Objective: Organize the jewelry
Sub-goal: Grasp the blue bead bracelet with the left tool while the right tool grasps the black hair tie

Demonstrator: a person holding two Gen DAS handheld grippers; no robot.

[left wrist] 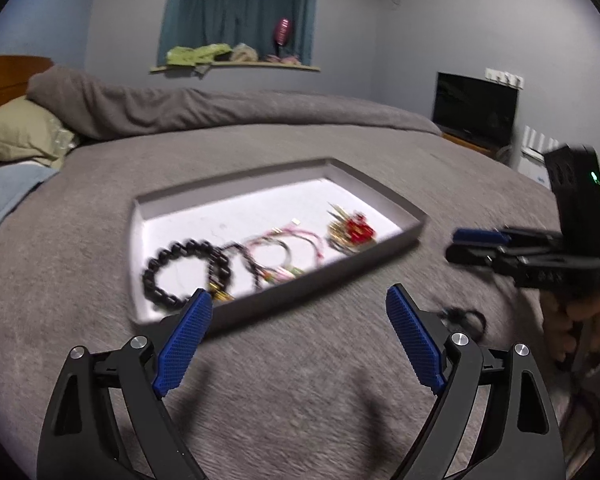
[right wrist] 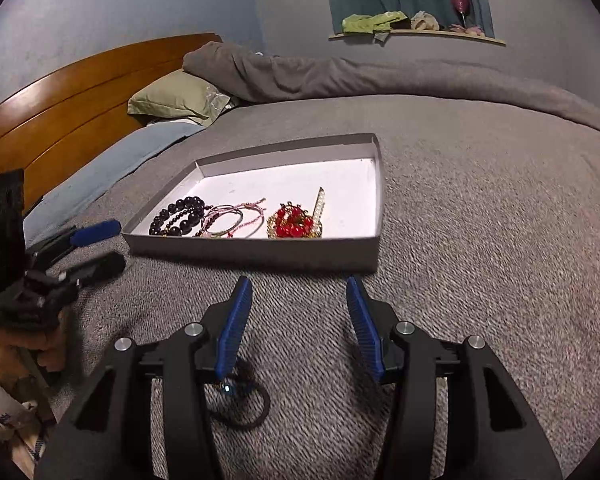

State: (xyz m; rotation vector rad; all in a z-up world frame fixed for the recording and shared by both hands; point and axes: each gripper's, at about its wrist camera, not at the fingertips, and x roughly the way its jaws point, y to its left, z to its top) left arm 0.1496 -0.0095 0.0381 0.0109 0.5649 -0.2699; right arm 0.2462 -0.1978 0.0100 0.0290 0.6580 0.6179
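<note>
A shallow grey tray (left wrist: 284, 300) (right wrist: 260, 254) with a white floor lies on the grey bedspread. In it are a black bead bracelet (left wrist: 186, 270) (right wrist: 178, 216), pink cord bracelets (left wrist: 284, 250) (right wrist: 232, 218) and a red and gold ornament (left wrist: 350, 230) (right wrist: 294, 222). My left gripper (left wrist: 299, 292) (right wrist: 118, 244) is open wide just short of the tray's near wall, holding nothing. My right gripper (right wrist: 298, 280) (left wrist: 456, 245) is open and empty, also short of the tray. A black elastic loop (right wrist: 244, 408) (left wrist: 464, 320) with a small blue stone lies on the bedspread under the right gripper's left finger.
A rolled grey blanket (right wrist: 340, 72) runs along the far side of the bed, with a green pillow (right wrist: 176, 100) and a wooden headboard (right wrist: 60, 108) to the left. A dark screen (left wrist: 474, 110) stands beyond the bed's right edge. A hand (left wrist: 580, 320) grips the right tool.
</note>
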